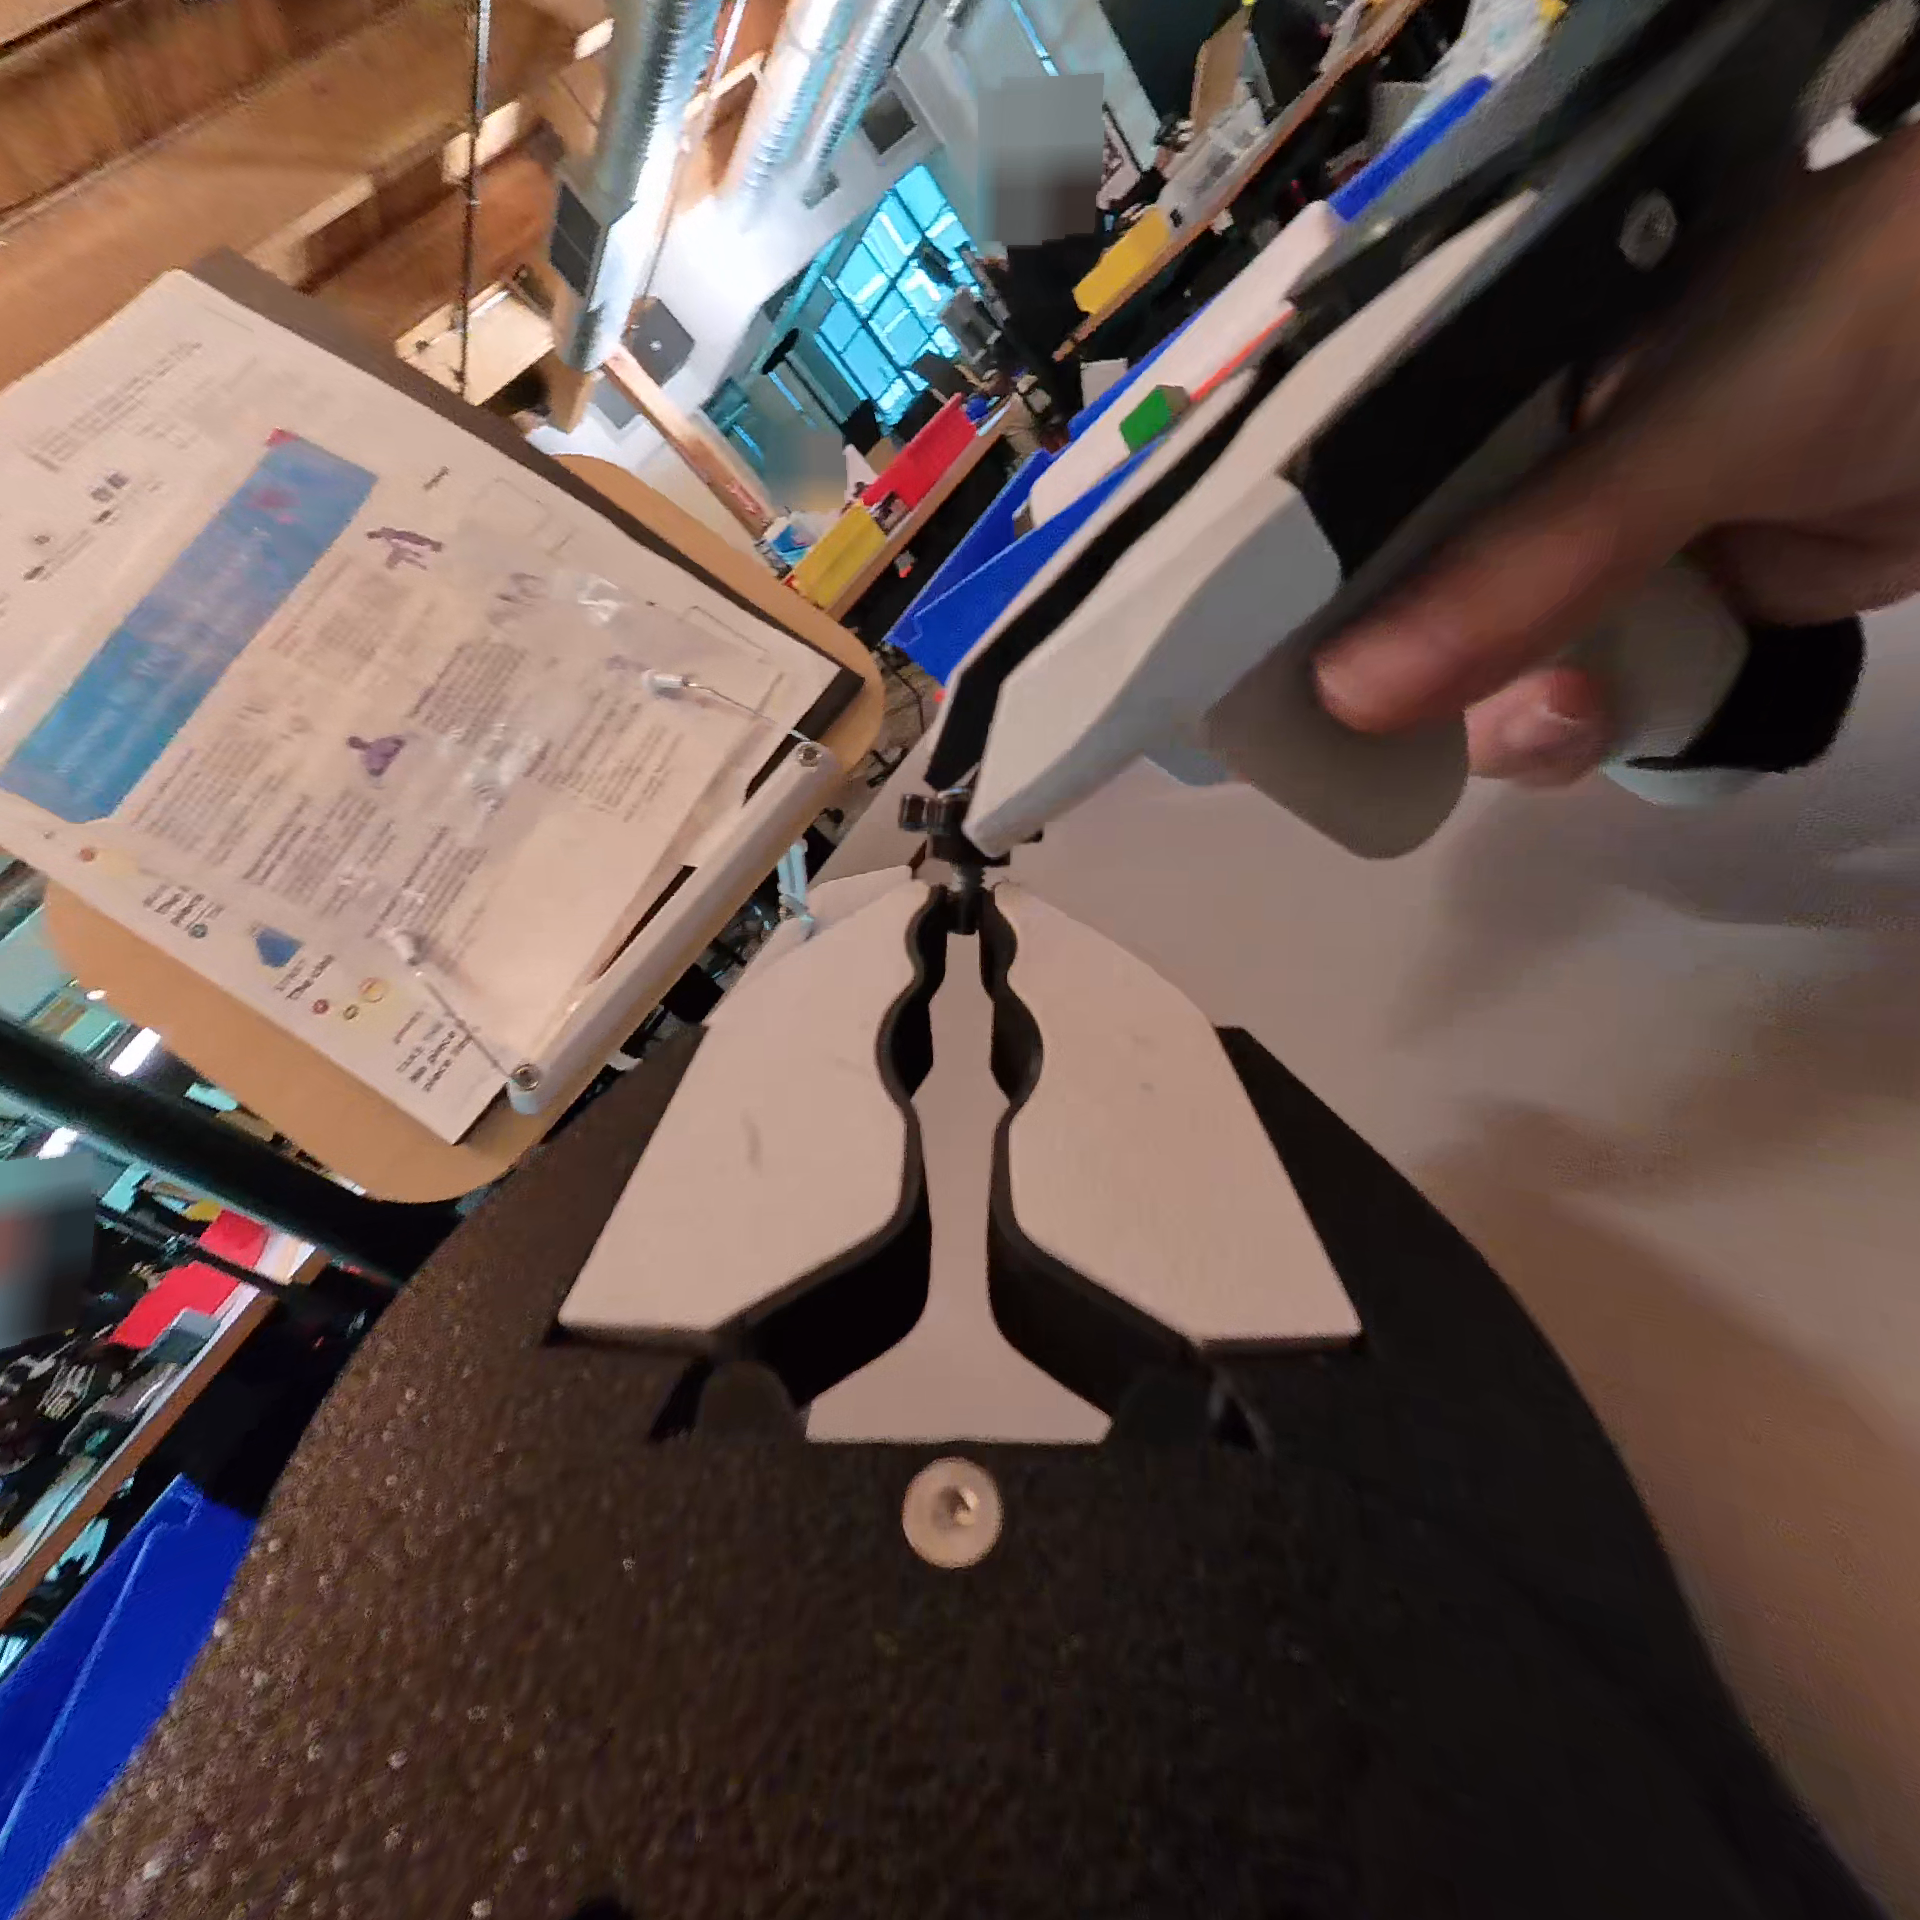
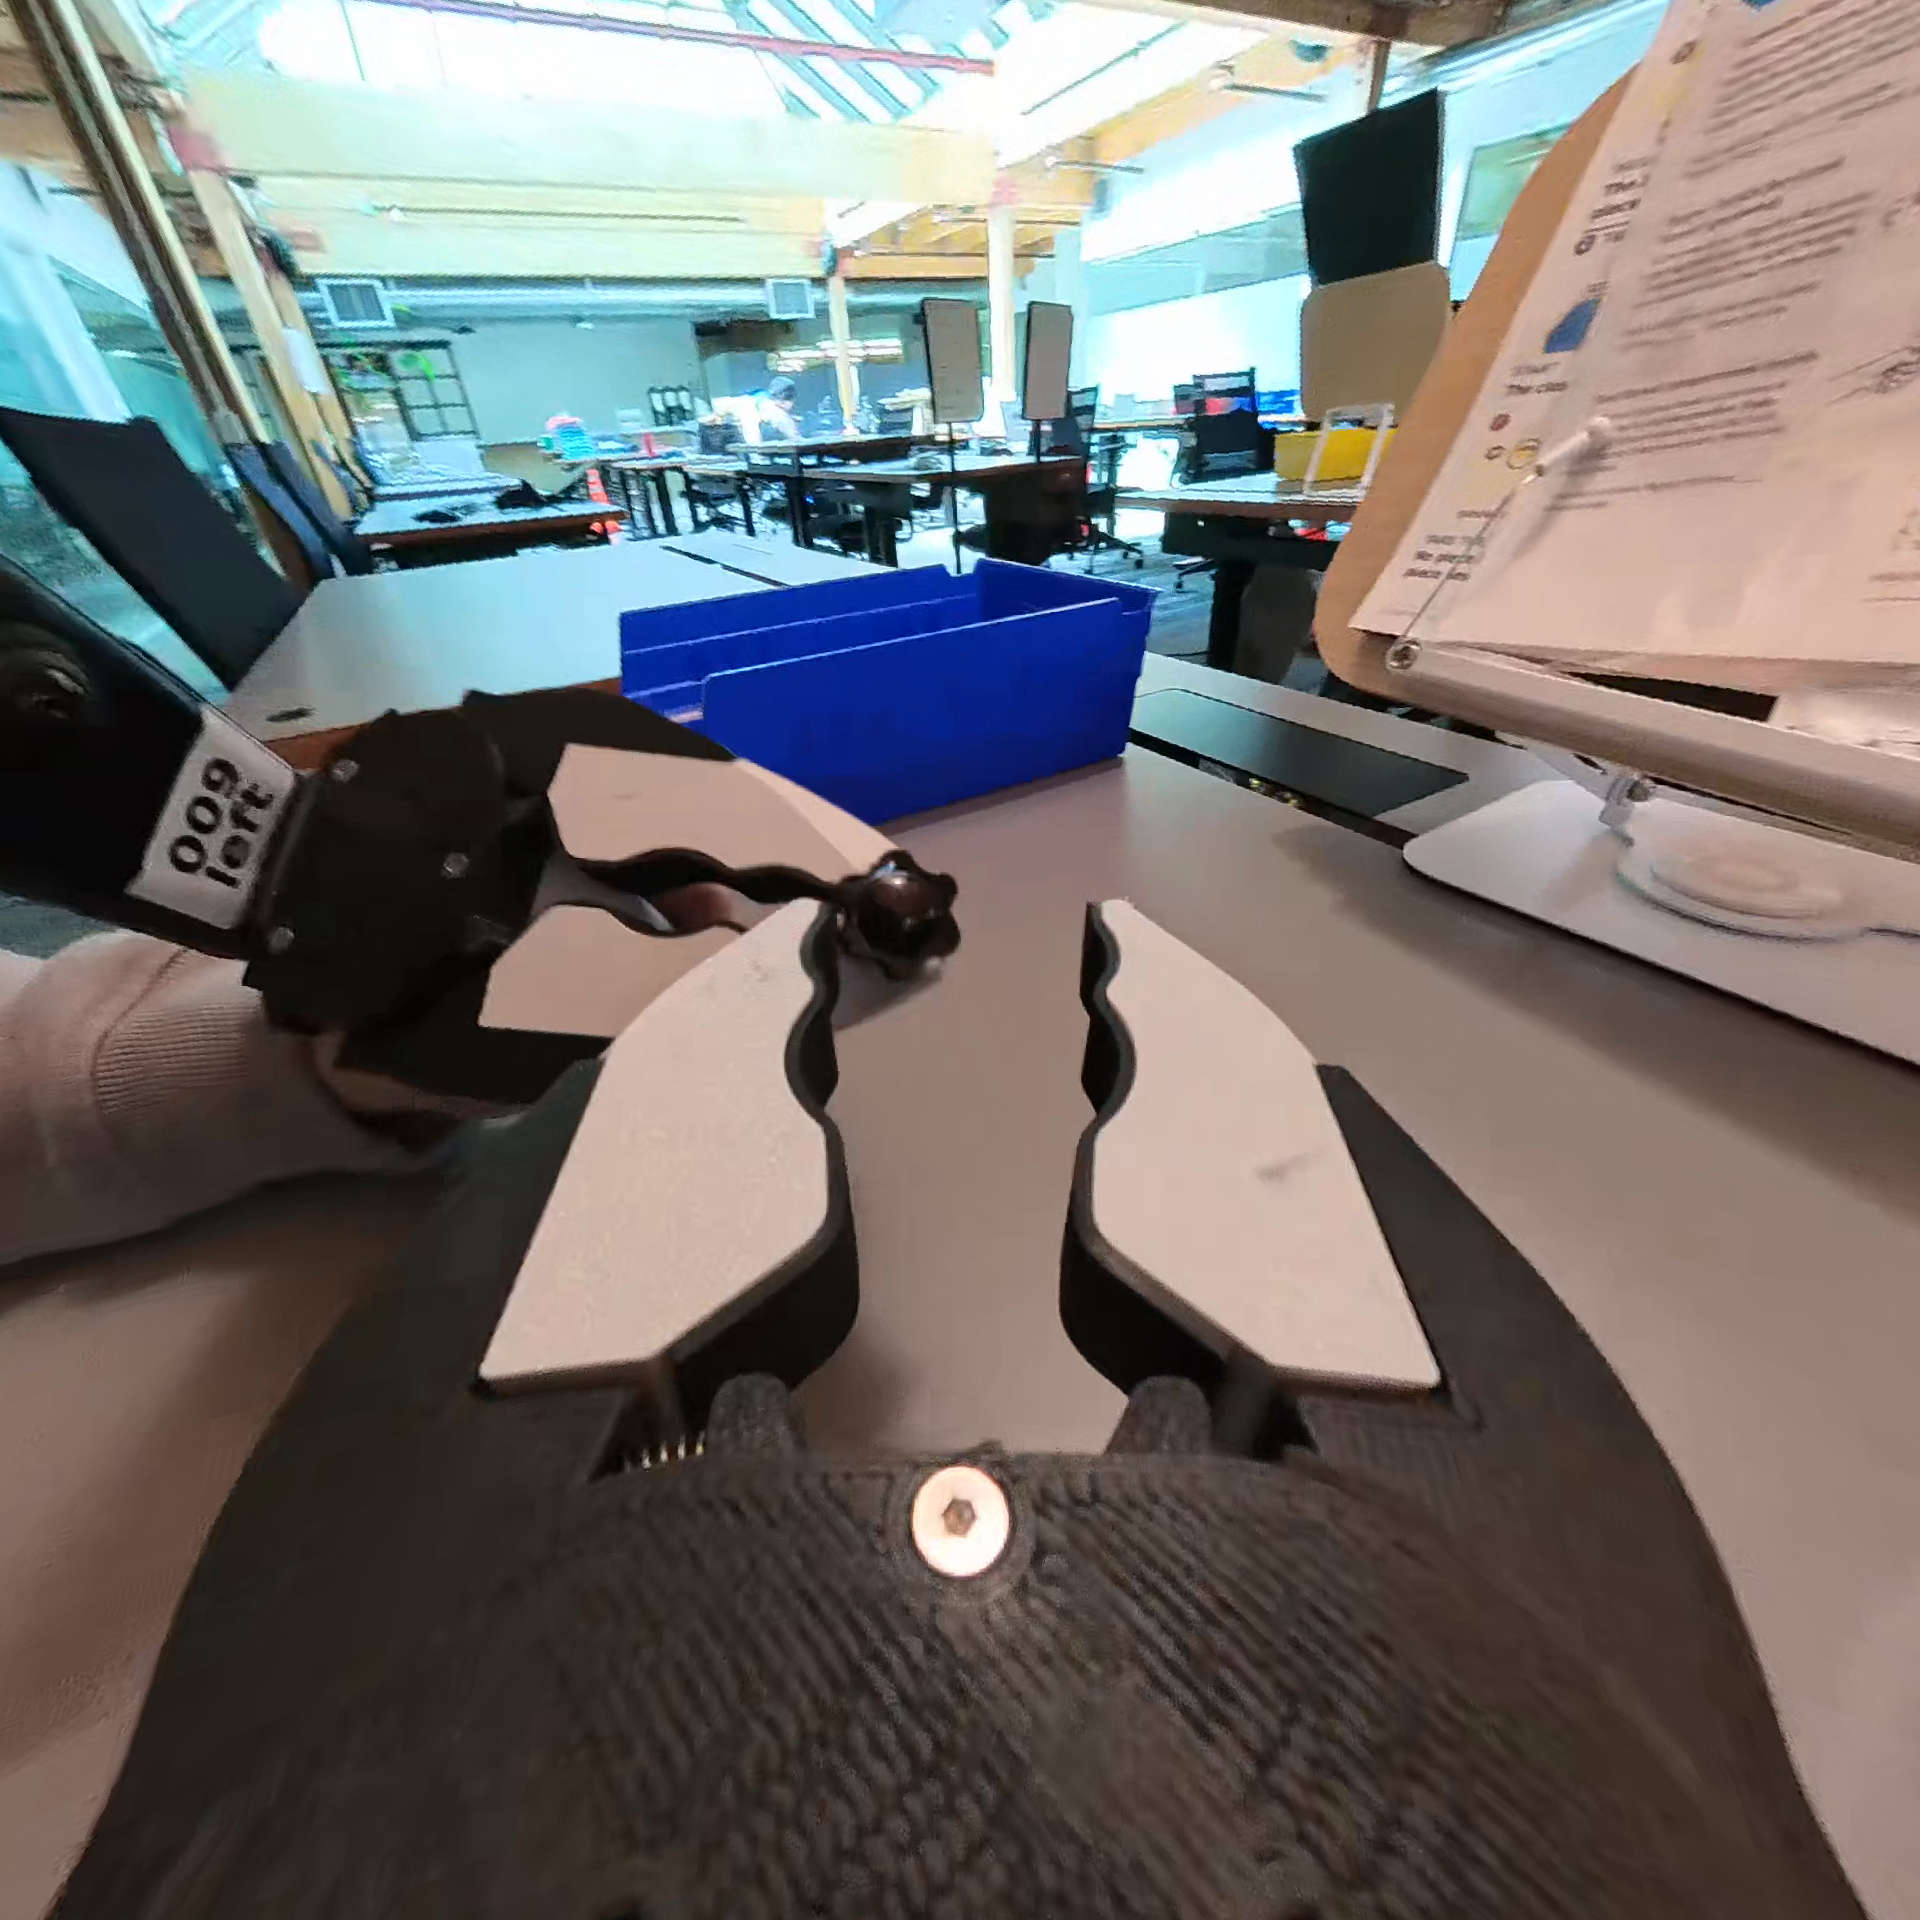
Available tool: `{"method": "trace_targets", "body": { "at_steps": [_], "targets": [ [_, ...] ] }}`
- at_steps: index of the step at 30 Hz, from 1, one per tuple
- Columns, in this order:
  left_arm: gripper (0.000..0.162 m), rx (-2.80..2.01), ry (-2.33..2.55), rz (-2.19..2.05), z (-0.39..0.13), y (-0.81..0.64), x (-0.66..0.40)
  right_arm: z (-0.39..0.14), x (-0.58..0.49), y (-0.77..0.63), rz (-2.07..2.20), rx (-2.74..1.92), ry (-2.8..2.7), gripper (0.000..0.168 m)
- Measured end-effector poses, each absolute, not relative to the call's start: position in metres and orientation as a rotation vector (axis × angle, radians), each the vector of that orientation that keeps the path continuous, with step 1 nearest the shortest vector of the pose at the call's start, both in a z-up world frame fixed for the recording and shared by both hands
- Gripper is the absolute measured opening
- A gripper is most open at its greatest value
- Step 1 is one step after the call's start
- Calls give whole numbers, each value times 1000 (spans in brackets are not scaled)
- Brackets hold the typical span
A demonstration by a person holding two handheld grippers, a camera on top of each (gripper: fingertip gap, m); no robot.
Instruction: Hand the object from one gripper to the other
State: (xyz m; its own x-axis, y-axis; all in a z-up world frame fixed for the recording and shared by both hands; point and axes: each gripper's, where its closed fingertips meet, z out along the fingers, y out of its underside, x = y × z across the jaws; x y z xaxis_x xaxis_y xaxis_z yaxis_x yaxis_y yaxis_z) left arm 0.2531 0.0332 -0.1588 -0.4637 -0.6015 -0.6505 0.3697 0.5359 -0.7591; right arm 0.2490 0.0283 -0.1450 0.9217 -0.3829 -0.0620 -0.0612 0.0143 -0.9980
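**A:** Since the left gripper (image 1: 956, 899) is pinched almost shut on the stem of that small black screw knob (image 1: 928, 810), where should the right gripper (image 2: 961, 914) take it?

**B:** By the lobed head, the one part that pokes out free past the left tips. The right gripper stands wide open with nothing in it. The head sits just at one of its fingertips, held up above the counter (image 2: 1351, 1039). I can't tell whether they touch.

**A:** How will it handle?

**B:** I'd judge it light, hard and stiff, so it won't crush. But it is tiny and rounded, and a skewed squeeze could roll it or pop it out.

**A:** Anything in the way?

**B:** The counter under the knob is bare. The paper stand (image 2: 1662, 416) rises close on the right. The blue bin (image 2: 914, 686) lies beyond, near but apart. Neither blocks the closing — the crowding is the two grippers' own tips.
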Motion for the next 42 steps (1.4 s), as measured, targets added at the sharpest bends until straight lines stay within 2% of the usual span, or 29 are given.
{"method": "trace_targets", "body": {
  "at_steps": [10,12,18,22,25,27,32,37,42],
  "targets": [
    [5,-204,1664,-1142,-152,37,254,-141,240,35,-154,-1495,361,32],
    [5,-196,1660,-1143,-152,36,253,-142,238,36,-158,-1500,344,23],
    [5,-201,1690,-1158,-156,35,253,-146,237,36,-195,-1568,284,22],
    [6,-165,1795,-1278,-163,24,244,-150,227,28,-275,-1675,60,22],
    [18,-136,1924,-1399,-170,15,233,-162,218,18,-438,-1803,-203,22],
    [20,-99,2012,-1443,-178,12,226,-168,216,12,-556,-1845,-339,22],
    [18,-10,2100,-1459,-190,6,216,-176,208,7,-545,-1870,-443,22],
    [8,38,2134,-1391,-199,4,214,-189,209,8,-554,-1936,-478,22],
    [6,-27,2086,-1411,-191,6,221,-179,215,10,-476,-1866,-305,22]
  ]
}}
